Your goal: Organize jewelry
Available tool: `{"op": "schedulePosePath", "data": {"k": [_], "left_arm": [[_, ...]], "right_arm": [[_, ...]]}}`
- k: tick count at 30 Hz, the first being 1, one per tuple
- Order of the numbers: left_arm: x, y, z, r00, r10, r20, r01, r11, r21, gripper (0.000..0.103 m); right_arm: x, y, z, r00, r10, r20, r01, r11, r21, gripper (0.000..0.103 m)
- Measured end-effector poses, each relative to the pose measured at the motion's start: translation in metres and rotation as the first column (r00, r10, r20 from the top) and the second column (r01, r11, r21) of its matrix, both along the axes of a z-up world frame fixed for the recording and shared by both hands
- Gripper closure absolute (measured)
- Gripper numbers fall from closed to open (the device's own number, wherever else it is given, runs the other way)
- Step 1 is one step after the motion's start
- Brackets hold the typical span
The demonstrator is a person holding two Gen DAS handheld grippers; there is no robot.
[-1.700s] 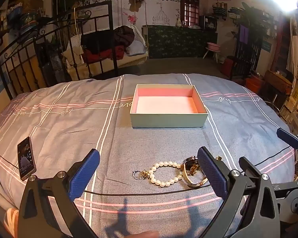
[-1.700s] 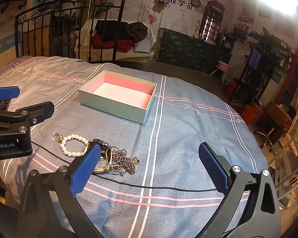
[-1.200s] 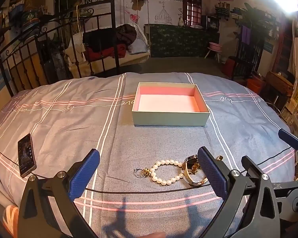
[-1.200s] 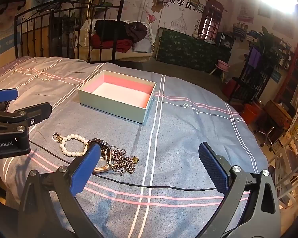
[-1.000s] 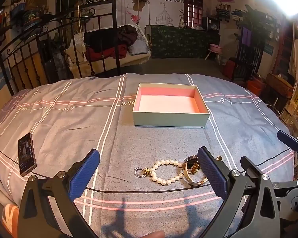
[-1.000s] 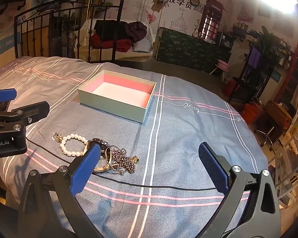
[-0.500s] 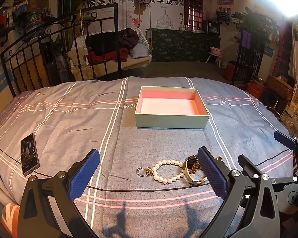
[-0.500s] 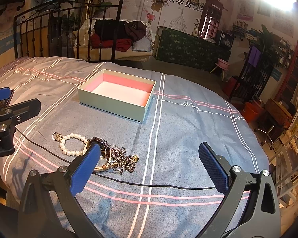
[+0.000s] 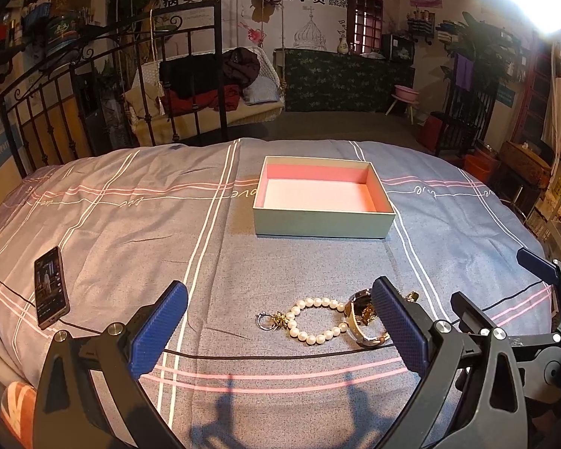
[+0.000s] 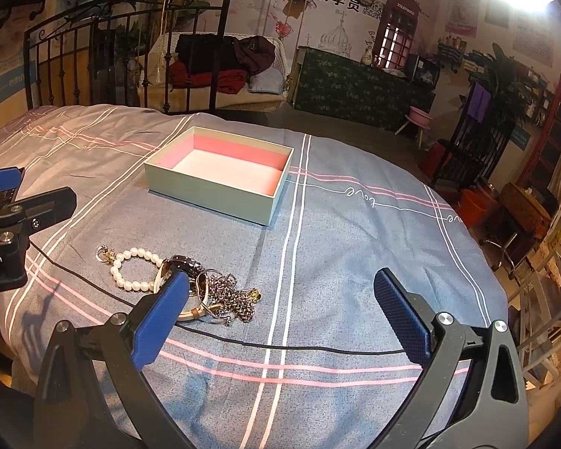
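Both cameras have pulled back slightly, and the pearl bracelet (image 9: 316, 321) lies lower centre between the wide-open left gripper (image 9: 276, 333), nearer than the empty right gripper (image 10: 280, 314).

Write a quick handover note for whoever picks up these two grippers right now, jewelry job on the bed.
Left hand-held gripper: open, empty, above the bedspread near the jewelry.
Right hand-held gripper: open, empty, to the right of the pile.
Jewelry lies in one cluster on the bedspread: pearl bracelet, watch and tangled chain, the last two overlapping.
Box sits beyond them, open, nothing inside.
Done: nothing moved into the box yet.
Left: all three pieces. The bracelet looks easiest to take first.
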State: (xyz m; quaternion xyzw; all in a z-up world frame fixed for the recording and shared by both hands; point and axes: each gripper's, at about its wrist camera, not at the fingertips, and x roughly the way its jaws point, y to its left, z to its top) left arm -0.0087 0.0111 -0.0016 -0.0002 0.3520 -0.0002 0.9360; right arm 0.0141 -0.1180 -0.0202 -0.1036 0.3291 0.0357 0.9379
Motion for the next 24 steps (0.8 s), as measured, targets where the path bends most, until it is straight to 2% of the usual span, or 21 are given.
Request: {"op": "schedulePosePath", "data": {"k": [10, 15, 20, 24], "left_arm": [[0.007, 0.010, -0.005, 1.000, 0.014, -0.023, -0.015, 0.999, -0.043, 0.006], [0.005, 0.003, -0.003, 1.000, 0.006, 0.026, -0.006, 1.000, 0.010, 0.006], [0.006, 0.003, -0.003, 0.998, 0.018, 0.054, -0.020, 1.000, 0.024, 0.006], [0.009, 0.006, -0.007, 1.000, -0.014, 0.028, 0.015, 1.000, -0.024, 0.006]], "right_arm": [[0.005, -0.004, -0.003, 1.000, 0.001, -0.020, 0.000, 1.000, 0.031, 0.006], [0.007, -0.002, -0.003, 1.000, 0.009, -0.025, -0.009, 1.000, 0.028, 0.006], [0.008, -0.002, -0.005, 0.999, 0.010, -0.032, -0.009, 1.000, 0.027, 0.006], [0.010, -0.001, -0.006, 0.999, 0.008, -0.038, -0.007, 1.000, 0.022, 0.006]]}}
